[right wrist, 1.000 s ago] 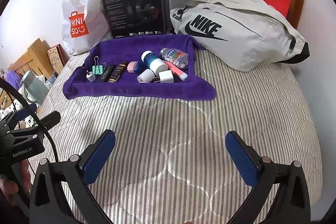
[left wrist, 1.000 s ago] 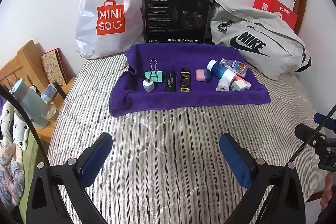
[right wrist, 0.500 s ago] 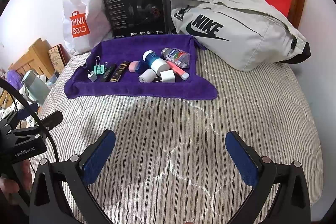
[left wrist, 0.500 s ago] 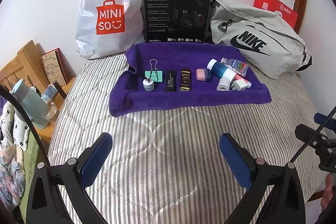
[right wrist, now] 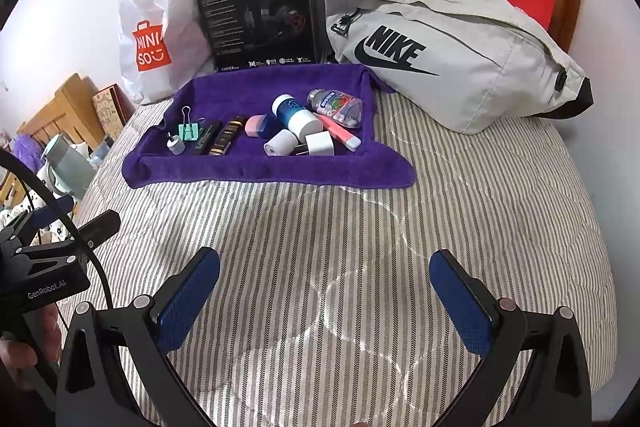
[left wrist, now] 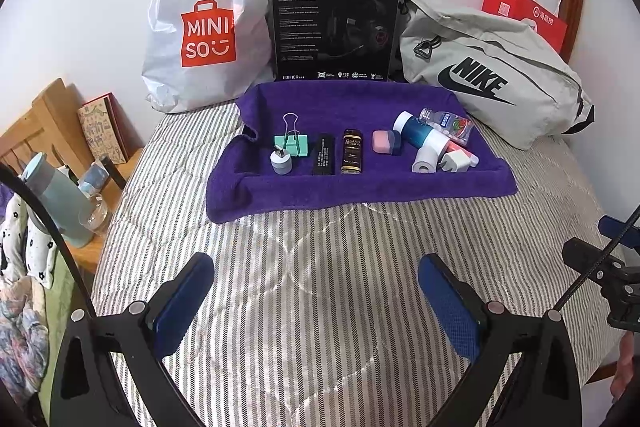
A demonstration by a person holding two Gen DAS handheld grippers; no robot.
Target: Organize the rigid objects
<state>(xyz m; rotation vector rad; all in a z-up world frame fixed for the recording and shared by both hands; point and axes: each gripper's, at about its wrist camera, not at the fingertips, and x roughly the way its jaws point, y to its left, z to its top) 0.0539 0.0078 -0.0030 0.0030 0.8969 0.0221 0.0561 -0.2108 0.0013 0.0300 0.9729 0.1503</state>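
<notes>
Here both tongs, left tongs [left wrist: 316,291] and right tongs [right wrist: 325,287], are hanging wide open and empty at the lower frame; untangling the right-hand pile [right wrist: 308,131] on the towel [right wrist: 248,167] is best started from the loose white plug [right wrist: 320,143].

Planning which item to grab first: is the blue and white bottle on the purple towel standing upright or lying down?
Lying down. The blue and white bottle rests on its side on the purple towel, its white end pointing toward the camera.

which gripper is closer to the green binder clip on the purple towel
Left, by a little. The left gripper faces the towel's left part, the green binder clip just left of its centreline. The right gripper sits further right, the clip far off to its left.
</notes>
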